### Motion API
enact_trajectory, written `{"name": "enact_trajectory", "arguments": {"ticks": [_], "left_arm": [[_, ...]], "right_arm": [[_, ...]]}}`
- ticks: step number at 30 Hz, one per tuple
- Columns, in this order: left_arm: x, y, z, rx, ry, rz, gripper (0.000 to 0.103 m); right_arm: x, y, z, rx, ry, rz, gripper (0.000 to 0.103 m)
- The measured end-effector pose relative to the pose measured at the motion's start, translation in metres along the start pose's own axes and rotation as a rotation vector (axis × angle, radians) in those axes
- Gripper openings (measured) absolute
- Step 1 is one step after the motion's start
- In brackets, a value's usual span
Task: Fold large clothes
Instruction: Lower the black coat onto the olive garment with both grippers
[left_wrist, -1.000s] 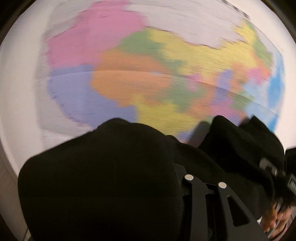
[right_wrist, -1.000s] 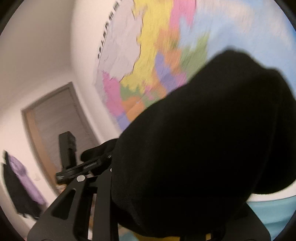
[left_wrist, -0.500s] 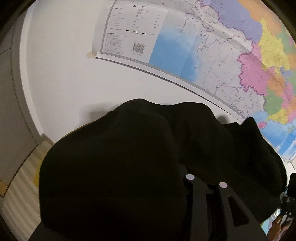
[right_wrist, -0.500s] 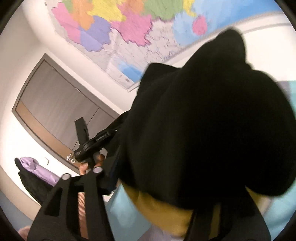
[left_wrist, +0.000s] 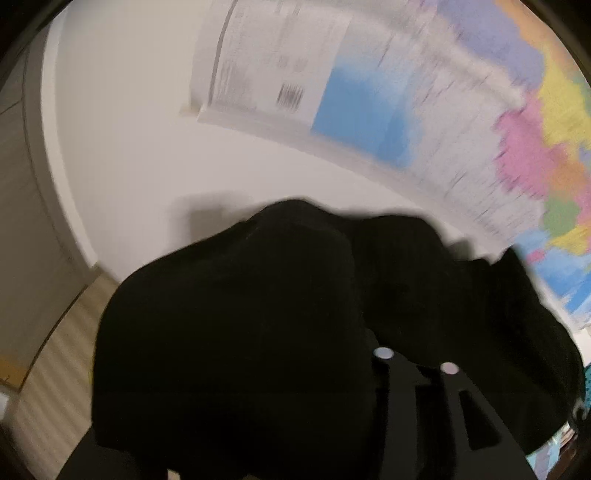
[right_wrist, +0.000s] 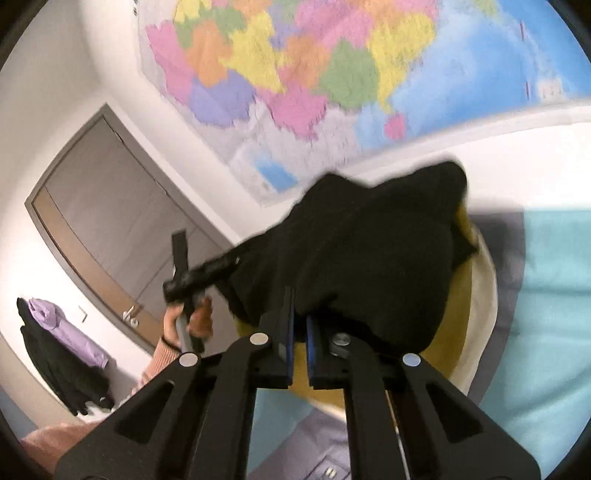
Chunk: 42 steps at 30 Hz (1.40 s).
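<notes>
Right wrist view, our right hand-held gripper (right_wrist: 299, 321) pinched together on the black garment (right_wrist: 354, 266) with yellow lining, our left hand-held gripper (right_wrist: 207, 271) opening under the same cloth, its grip hidden, coloured wall map (right_wrist: 295, 74) behind.

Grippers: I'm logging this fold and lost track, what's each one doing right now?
Left gripper: jaws opening, black garment draped over them; grip cannot be told.
Right gripper: shut on the black garment.
</notes>
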<state>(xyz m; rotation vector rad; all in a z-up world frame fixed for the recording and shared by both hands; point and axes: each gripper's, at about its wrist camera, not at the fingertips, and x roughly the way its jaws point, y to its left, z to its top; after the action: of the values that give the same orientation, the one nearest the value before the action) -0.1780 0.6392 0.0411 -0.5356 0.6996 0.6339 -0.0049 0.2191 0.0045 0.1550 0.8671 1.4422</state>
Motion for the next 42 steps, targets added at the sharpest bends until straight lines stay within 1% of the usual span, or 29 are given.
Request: {"name": "enact_trajectory", "arguments": {"ticks": [1,2,4,6,7,8,9,10,11,13,14,15,16,17,18,19,20,21,23,24,26,28,30,31,35,37,39,42], "left_arm": [[0.004,-0.001,-0.004,0.015,0.008,0.023,0.044],[0.001,-0.003,-0.009,0.038,-0.023,0.052,0.050],[-0.009,-0.007,-0.013,0.049,-0.049,0.072,0.055],[-0.022,-0.009,-0.014,0.055,-0.066,0.103,0.066],[-0.030,-0.011,-0.015,0.065,-0.086,0.123,0.067],[-0.037,-0.013,-0.016,0.077,-0.102,0.128,0.067],[-0.045,-0.015,-0.019,0.090,-0.110,0.137,0.068],[-0.051,-0.016,-0.022,0.098,-0.120,0.163,0.069],[-0.060,-0.018,-0.026,0.107,-0.138,0.175,0.070],[-0.073,-0.020,-0.032,0.110,-0.166,0.185,0.070],[-0.083,-0.021,-0.036,0.109,-0.192,0.189,0.072],[-0.090,-0.021,-0.036,0.106,-0.217,0.191,0.074],[-0.102,-0.022,-0.039,0.100,-0.253,0.181,0.075],[-0.113,-0.023,-0.041,0.101,-0.284,0.150,0.077],[-0.120,-0.026,-0.042,0.111,-0.296,0.134,0.077],[-0.126,-0.032,-0.043,0.130,-0.303,0.128,0.077],[-0.129,-0.040,-0.044,0.156,-0.304,0.119,0.078],[-0.131,-0.051,-0.047,0.193,-0.299,0.088,0.080],[-0.130,-0.067,-0.052,0.217,-0.293,0.062,0.080],[-0.127,-0.077,-0.056,0.239,-0.280,0.036,0.080],[-0.116,-0.095,-0.062,0.262,-0.266,0.026,0.080],[-0.109,-0.107,-0.069,0.287,-0.263,0.018,0.080],[-0.101,-0.116,-0.073,0.291,-0.253,-0.004,0.080],[-0.097,-0.120,-0.075,0.288,-0.245,-0.010,0.080],[-0.087,-0.135,-0.086,0.329,-0.248,0.026,0.080],[-0.082,-0.140,-0.089,0.339,-0.226,0.012,0.080],[-0.077,-0.140,-0.091,0.335,-0.210,0.014,0.080],[-0.071,-0.141,-0.092,0.333,-0.196,0.019,0.080]], "right_arm": [[0.005,0.000,-0.006,-0.024,0.037,-0.050,0.005],[0.007,-0.002,-0.012,-0.021,0.065,-0.070,0.005],[0.002,-0.009,-0.023,-0.014,0.081,-0.071,0.008],[-0.003,-0.002,-0.021,-0.052,0.082,-0.100,0.010],[-0.007,0.001,-0.021,-0.078,0.087,-0.120,0.012],[-0.008,0.007,-0.021,-0.103,0.090,-0.131,0.015],[-0.011,0.012,-0.020,-0.134,0.094,-0.135,0.025],[-0.014,0.021,-0.022,-0.179,0.102,-0.150,0.035],[-0.013,0.026,-0.026,-0.209,0.110,-0.163,0.037],[-0.013,0.038,-0.028,-0.265,0.133,-0.172,0.041],[-0.014,0.044,-0.029,-0.291,0.138,-0.171,0.042],[-0.016,0.050,-0.031,-0.315,0.144,-0.166,0.045],[-0.018,0.057,-0.032,-0.344,0.138,-0.167,0.046],[-0.019,0.063,-0.032,-0.371,0.128,-0.169,0.047],[-0.020,0.067,-0.032,-0.386,0.122,-0.163,0.047],[-0.020,0.072,-0.029,-0.404,0.097,-0.163,0.047],[-0.019,0.075,-0.025,-0.410,0.079,-0.167,0.047],[-0.015,0.076,-0.018,-0.411,0.065,-0.162,0.047],[-0.010,0.078,-0.006,-0.409,0.025,-0.176,0.047],[-0.006,0.079,-0.001,-0.412,0.017,-0.183,0.047],[0.006,0.074,0.013,-0.382,0.006,-0.185,0.047],[0.016,0.064,0.022,-0.334,0.025,-0.169,0.049],[0.023,0.053,0.026,-0.301,0.032,-0.206,0.050],[0.029,0.045,0.026,-0.289,0.049,-0.229,0.051],[0.040,0.017,0.018,-0.239,0.108,-0.254,0.048],[0.041,0.007,0.013,-0.221,0.118,-0.239,0.047],[0.041,0.006,0.013,-0.212,0.118,-0.235,0.046],[0.040,0.014,0.014,-0.237,0.135,-0.260,0.047]]}}
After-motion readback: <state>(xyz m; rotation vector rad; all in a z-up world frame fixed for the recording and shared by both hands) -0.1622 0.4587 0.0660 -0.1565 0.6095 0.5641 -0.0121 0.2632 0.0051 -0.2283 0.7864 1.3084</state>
